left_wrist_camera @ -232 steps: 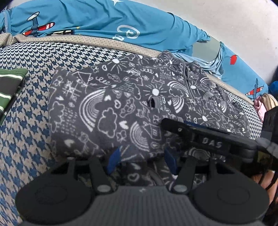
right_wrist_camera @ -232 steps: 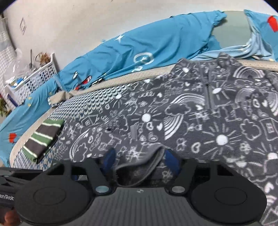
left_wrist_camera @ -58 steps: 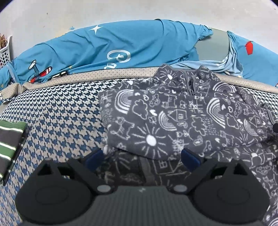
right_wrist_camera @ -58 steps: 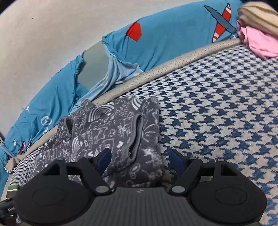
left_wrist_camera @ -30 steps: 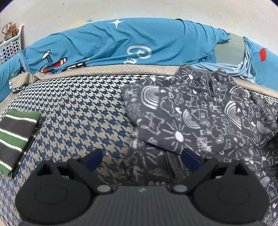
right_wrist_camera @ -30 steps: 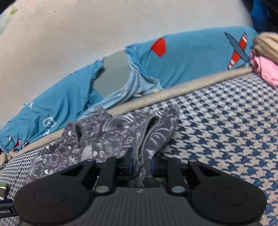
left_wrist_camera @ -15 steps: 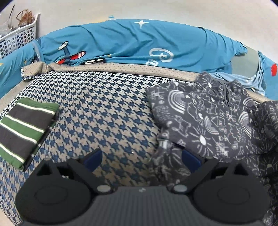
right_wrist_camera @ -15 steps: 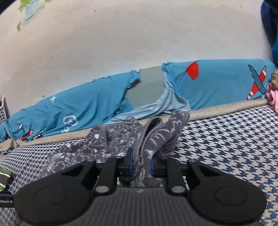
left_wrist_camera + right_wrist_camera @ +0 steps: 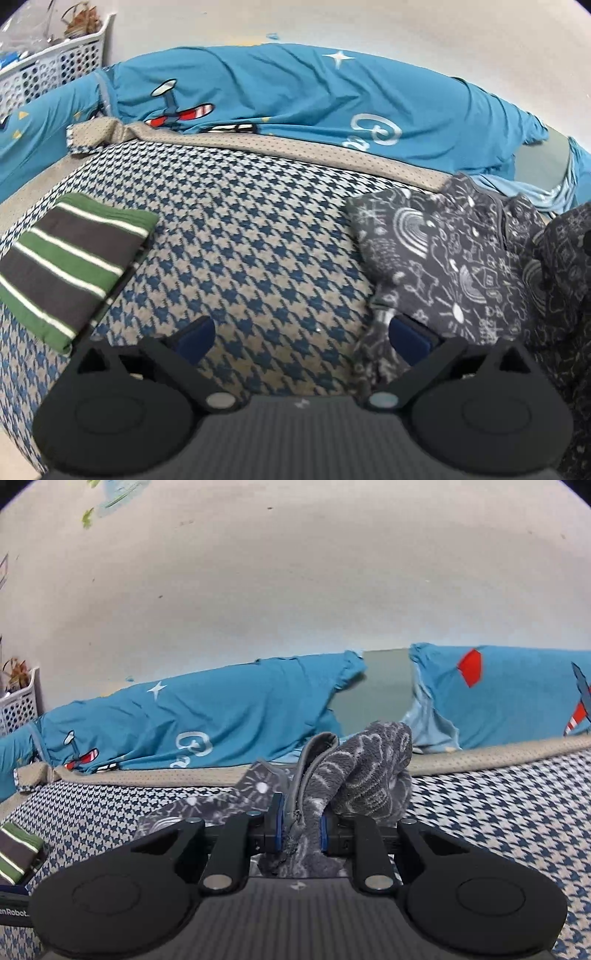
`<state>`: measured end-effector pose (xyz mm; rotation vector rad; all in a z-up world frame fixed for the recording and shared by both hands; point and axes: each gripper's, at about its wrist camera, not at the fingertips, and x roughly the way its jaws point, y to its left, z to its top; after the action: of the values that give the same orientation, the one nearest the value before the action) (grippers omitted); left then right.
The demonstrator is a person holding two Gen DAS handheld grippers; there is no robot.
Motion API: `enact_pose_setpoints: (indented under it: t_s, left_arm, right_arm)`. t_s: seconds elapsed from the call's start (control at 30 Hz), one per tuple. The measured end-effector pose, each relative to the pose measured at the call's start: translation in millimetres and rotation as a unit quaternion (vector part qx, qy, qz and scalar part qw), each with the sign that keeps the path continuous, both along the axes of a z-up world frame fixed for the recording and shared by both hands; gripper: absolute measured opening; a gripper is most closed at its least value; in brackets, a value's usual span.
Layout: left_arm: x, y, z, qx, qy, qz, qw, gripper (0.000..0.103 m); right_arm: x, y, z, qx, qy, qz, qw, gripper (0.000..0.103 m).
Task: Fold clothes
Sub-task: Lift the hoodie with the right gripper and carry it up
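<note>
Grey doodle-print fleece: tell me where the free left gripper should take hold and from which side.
Probably the loose lower corner of the grey doodle-print fleece, lying flat beside the open left gripper. Come in low from the bare houndstooth cover. The right gripper already pinches the opposite, zipper edge, lifted.

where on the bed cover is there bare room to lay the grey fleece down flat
The widest bare patch of houndstooth cover lies between the striped folded garment and the grey fleece, in front of the blue bedding. The fleece side is crowded; the right gripper pinches its edge there.
</note>
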<state>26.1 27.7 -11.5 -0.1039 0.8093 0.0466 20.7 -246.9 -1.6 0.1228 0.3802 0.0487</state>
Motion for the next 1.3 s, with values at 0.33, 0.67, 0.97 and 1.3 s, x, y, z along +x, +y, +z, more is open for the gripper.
enact_pose_setpoints:
  t_s: [0.33,0.67,0.97,1.3]
  left_arm:
    - [-6.3,34.8,1.9,-0.019,0.006,0.032,0.9993,0.101]
    - [-12.0,65.0,0.6,-0.035,0.018,0.068,0.9969,0.101]
    - [-13.8,69.0,-2.5,-0.037,0.024,0.074,0.9963,0.101]
    - [-14.1,65.7,-2.3,-0.032,0.027,0.077,0.9961,0.101]
  right_arm:
    - [15.7,70.6,0.9,-0.041,-0.021,0.059,0.997,0.017]
    - [24.9,134.1,-24.2,-0.079,-0.015,0.133,0.988,0.017]
    - [26.1,160.8,-42.0,-0.105,-0.012,0.176,0.979,0.01]
    - [32.5,160.2,-55.0,-0.075,0.019,0.213,0.974,0.014]
